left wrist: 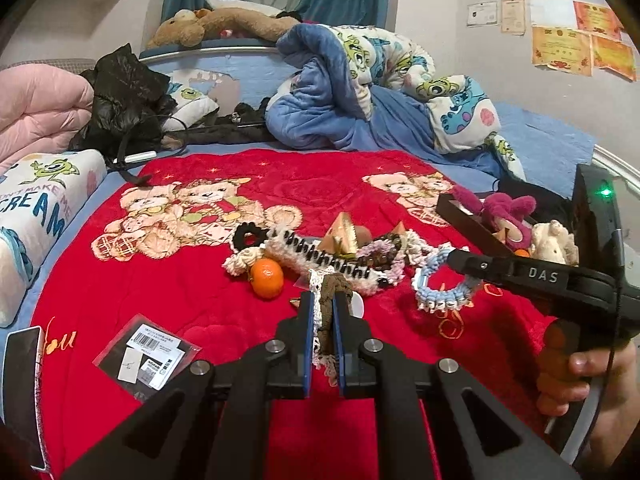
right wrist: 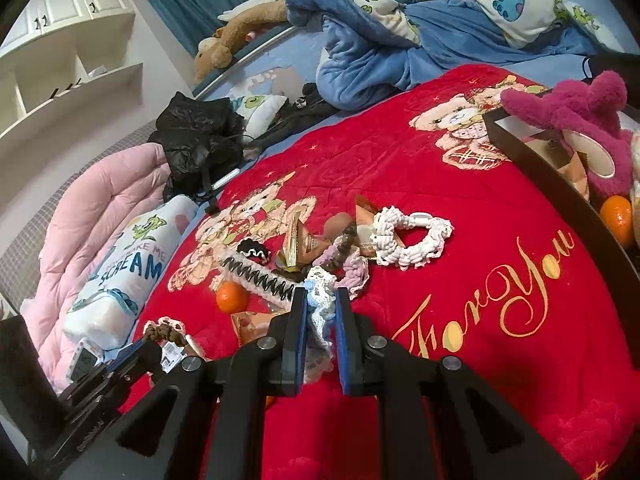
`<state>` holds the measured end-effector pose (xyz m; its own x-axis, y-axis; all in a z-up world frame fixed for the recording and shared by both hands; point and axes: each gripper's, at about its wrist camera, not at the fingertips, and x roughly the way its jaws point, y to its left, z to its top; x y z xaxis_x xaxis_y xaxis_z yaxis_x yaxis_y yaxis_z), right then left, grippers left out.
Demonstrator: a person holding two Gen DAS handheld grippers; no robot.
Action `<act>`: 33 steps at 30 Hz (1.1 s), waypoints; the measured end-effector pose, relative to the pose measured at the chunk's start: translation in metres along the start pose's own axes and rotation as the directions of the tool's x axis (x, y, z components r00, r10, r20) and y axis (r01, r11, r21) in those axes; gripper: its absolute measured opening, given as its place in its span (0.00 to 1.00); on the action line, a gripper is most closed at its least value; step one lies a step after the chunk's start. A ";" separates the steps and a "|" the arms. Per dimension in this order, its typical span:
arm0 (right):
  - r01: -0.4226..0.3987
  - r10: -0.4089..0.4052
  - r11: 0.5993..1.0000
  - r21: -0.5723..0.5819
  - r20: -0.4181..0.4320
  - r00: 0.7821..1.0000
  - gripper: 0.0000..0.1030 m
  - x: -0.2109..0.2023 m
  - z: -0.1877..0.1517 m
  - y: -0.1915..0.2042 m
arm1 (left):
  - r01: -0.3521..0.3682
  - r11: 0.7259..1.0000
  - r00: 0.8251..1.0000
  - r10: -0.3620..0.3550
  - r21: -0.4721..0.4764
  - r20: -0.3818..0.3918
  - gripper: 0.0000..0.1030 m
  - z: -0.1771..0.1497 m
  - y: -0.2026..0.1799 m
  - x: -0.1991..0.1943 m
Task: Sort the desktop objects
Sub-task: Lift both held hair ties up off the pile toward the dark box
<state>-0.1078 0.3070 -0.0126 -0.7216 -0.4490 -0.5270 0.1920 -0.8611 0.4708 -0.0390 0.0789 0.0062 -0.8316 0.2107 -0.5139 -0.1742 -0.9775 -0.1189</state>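
Nearest, in the left wrist view: left gripper (left wrist: 323, 300) angled downward over the red blanket (left wrist: 192, 288), blue-padded jaws clamped on a brown-and-white crocheted scrunchie (left wrist: 334, 290) — knobbly yarn bunched between the pads, lifted clear of the plush. In the right wrist view: right gripper (right wrist: 321, 300) tilted down likewise, pinching a pale blue-and-white crocheted scrunchie (right wrist: 320, 292), lacy and limp, hanging between the fingers. At the right edge of the left view, a hand (left wrist: 576, 376) wrapped around the right tool's black handle.

Just beyond the fingertips, a jumbled pile: glossy round mandarin (left wrist: 267, 279), fuzzy white band with black stitching (left wrist: 320, 260), dark wooden bead bracelet (right wrist: 345, 246), gold foil pyramid packet (left wrist: 342, 234), chunky white knitted ring (right wrist: 408, 236).

Farther right, a black rigid-walled tray (right wrist: 560, 188) holding a shaggy magenta plush (right wrist: 580, 120) and another mandarin (right wrist: 618, 216).

Beyond — rumpled blue cartoon quilt (left wrist: 360, 88).
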 end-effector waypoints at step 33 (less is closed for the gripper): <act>0.093 -0.096 0.995 0.031 0.112 0.989 0.14 -0.102 -0.003 -0.048 | 0.128 0.988 0.992 -0.127 0.083 -0.020 0.09 -0.002 -0.103 -0.002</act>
<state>-0.0418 0.3933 0.0166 -0.8068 -0.3344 -0.4870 0.1030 -0.8914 0.4414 -0.0184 0.1792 0.0177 -0.7920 0.3335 -0.5114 -0.3227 -0.9397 -0.1130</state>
